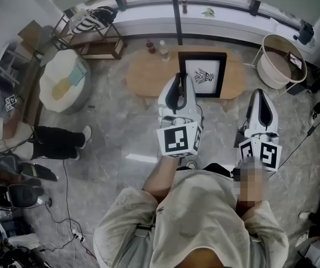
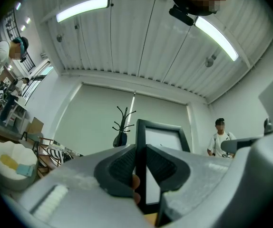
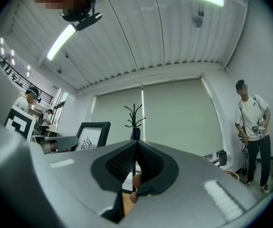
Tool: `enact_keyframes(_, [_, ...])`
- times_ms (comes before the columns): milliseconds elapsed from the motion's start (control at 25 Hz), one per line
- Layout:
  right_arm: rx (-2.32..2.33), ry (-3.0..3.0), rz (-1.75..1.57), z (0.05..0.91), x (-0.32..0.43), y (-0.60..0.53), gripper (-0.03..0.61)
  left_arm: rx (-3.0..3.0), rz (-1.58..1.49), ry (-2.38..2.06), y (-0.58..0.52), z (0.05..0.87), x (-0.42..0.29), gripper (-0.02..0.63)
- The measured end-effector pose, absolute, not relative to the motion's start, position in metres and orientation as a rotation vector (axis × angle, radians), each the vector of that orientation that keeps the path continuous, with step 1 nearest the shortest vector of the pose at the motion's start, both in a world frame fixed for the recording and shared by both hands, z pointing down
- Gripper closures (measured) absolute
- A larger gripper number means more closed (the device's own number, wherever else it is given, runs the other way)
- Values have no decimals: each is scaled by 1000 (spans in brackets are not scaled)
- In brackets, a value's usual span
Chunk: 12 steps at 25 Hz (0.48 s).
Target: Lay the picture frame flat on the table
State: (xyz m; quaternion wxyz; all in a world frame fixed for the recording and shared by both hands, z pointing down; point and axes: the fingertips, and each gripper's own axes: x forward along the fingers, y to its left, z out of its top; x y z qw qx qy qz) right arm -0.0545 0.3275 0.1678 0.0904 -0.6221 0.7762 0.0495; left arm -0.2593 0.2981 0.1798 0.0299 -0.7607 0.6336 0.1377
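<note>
Picture frame (image 1: 203,74) stands upright on the oval wooden table (image 1: 149,77), black border, white mat with a dark drawing facing the person. Left gripper (image 1: 180,78): jaws pinching the frame's left side bar, ribbed pads pressed on either face of it (left gripper view). Right gripper (image 1: 262,92): jaws pressed together, nothing between them, held near the table's right end and clear of the frame. Two bottles (image 1: 156,47) at the table's far edge. Round basket (image 1: 280,60) right of the table.
</note>
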Motion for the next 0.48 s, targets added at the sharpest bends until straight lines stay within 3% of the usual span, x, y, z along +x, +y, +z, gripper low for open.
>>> enact_keyframes(480, [-1866, 2276, 140, 175, -48, 322, 575, -2356, 428, 1929, 289, 182, -256, 535])
